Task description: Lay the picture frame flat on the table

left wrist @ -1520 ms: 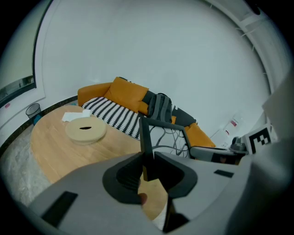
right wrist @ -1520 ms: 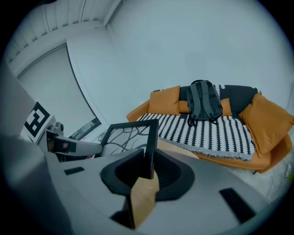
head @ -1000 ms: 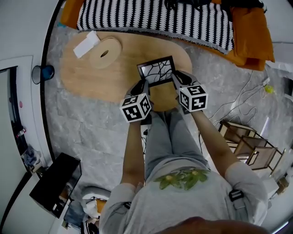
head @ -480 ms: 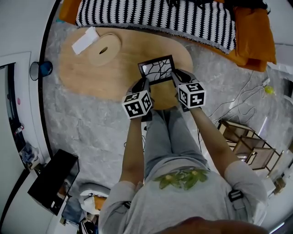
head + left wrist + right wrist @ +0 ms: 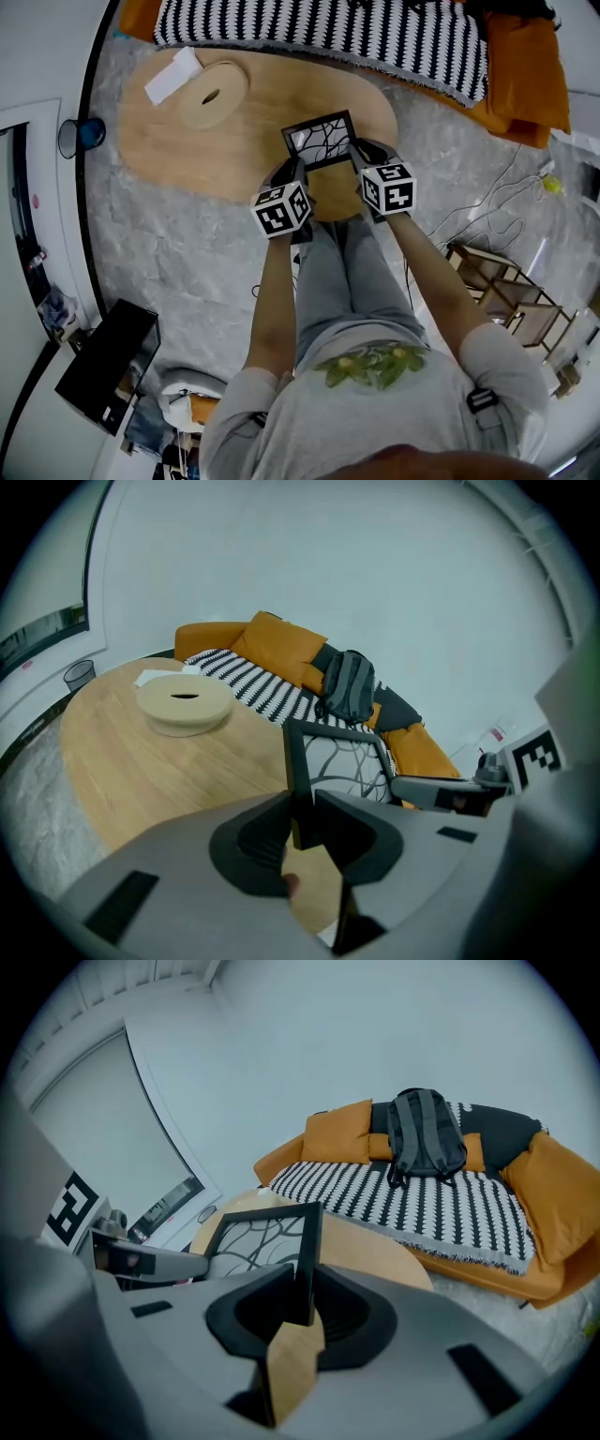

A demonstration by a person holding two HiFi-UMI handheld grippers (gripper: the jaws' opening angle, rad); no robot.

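A black picture frame (image 5: 321,139) with a white-and-black swirl print stands nearly upright above the wooden table (image 5: 169,141), near its front right end. My left gripper (image 5: 295,173) is shut on the frame's left side bar (image 5: 296,771). My right gripper (image 5: 358,159) is shut on the frame's right side bar (image 5: 306,1251). In both gripper views the black pads clamp the thin bar edge-on, and the print (image 5: 253,1237) shows between the two grippers. The frame's bottom edge is hidden behind the jaws.
A round beige disc with a slot (image 5: 215,94) and a white paper (image 5: 172,77) lie at the table's far left. Behind the table is an orange sofa (image 5: 516,66) with a striped throw (image 5: 328,33) and a backpack (image 5: 424,1133). Wooden frames (image 5: 497,286) stand on the floor at right.
Both grippers with the frame have shifted slightly away from the person, over the table. The grips look unchanged.
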